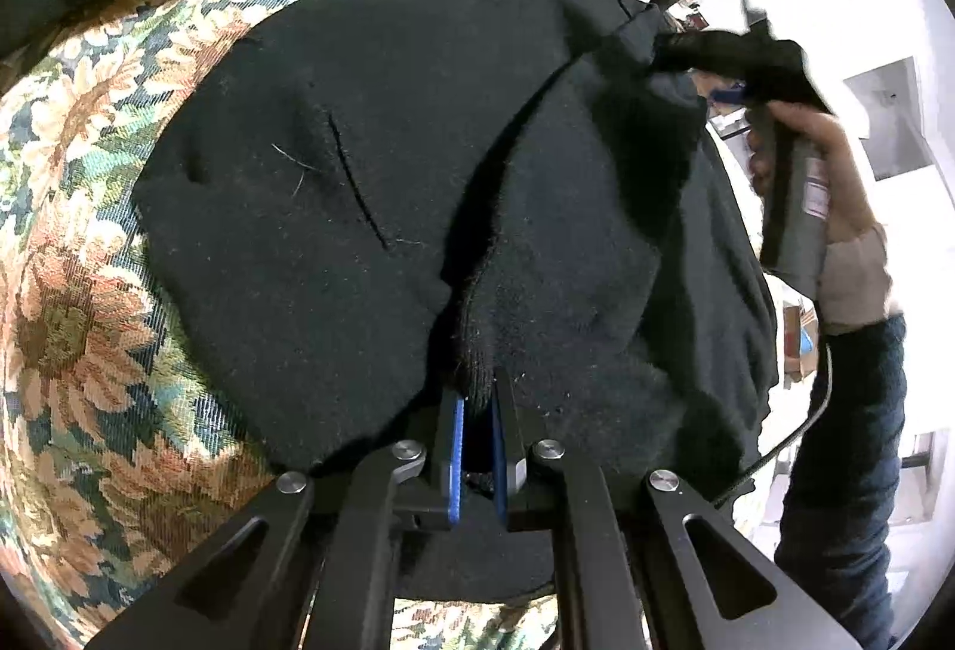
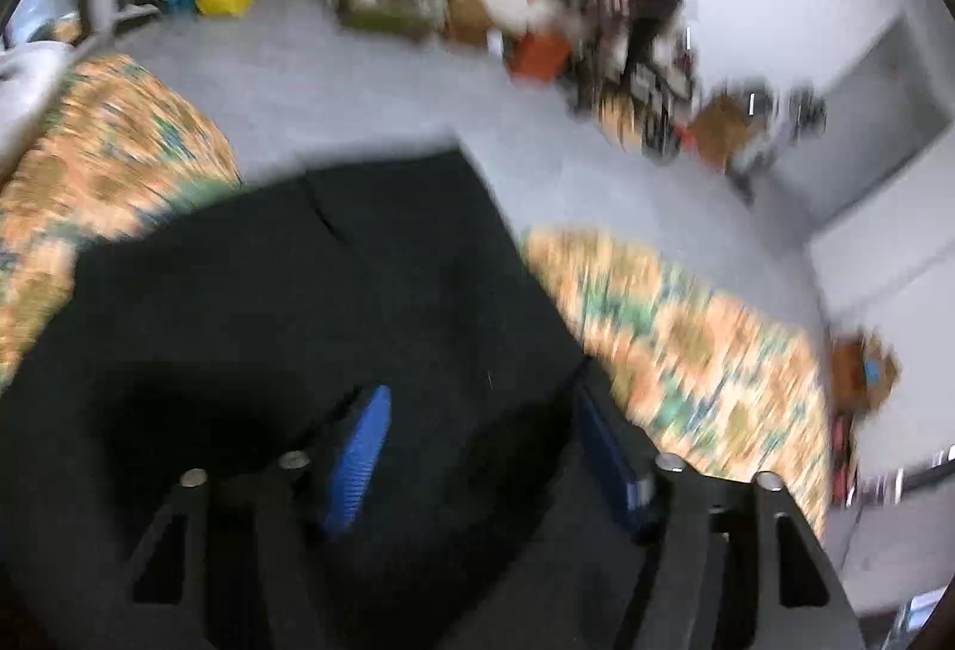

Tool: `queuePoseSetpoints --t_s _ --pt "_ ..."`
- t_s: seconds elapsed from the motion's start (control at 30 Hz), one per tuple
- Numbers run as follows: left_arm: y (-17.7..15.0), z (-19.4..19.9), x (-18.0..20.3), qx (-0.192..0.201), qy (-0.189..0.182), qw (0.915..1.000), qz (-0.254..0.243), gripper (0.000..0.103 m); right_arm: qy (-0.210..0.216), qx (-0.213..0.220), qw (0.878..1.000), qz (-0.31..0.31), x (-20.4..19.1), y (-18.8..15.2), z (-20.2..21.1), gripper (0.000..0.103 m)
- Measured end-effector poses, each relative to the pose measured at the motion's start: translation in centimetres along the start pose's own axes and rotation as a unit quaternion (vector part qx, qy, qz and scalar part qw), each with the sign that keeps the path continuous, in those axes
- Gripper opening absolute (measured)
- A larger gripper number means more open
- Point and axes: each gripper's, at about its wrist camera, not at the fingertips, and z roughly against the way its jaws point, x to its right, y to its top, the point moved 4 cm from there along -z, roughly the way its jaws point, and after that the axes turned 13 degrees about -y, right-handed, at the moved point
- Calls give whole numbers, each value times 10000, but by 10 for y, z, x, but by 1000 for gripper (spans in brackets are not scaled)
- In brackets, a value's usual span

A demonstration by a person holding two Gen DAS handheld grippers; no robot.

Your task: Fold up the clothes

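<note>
Your left hand-held gripper is clenched on a ridge of the black garment, which lies on the floral bedspread. Your right hand-held gripper stands released above it. Folding appears only begun.

Left gripper: black linkage arms with silver screw heads and blue finger pads. Right gripper: same build. The person's hand shows a beige cuff under a dark blue sleeve, with a thin black cable alongside.
</note>
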Motion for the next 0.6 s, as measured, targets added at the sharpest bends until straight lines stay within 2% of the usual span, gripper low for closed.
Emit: queuePoseSetpoints --t_s 0.03,0.07,0.13,0.2,0.23,0.3,0.37,0.43,0.53,0.6 --pt "0 0 -1 18 -21 10000 11 9 159 -71 9995 -278 7 2 -5 84" --pt "0 0 -2 33 -47 10000 34 9 318 -142 9978 -556 14 3 -11 85" --pt "0 0 -4 60 -77 9999 56 9 638 -288 9914 -1103 29 7 -21 85" --pt "-1 0 -5 111 -66 9999 22 9 992 -529 9823 -1499 41 -3 -23 78" --pt "-1 0 -4 136 -46 9999 -16 9 1006 -590 9808 -1566 47 -10 -20 74" --pt "-6 1 0 184 53 9997 -133 9 1259 -673 9782 -1507 61 -31 -1 71" --pt "-7 1 3 195 173 9994 -232 9 1905 -450 9683 -1553 78 -61 25 76" --pt "-5 1 4 164 216 9994 -210 9 2334 -217 9605 -1503 100 -104 61 78" --pt "-8 2 8 77 77 9998 194 9 2660 129 9524 -1483 130 -167 107 85" --pt "-14 10 11 -33 -53 9991 418 20 2718 266 9474 -1668 150 -202 128 89"
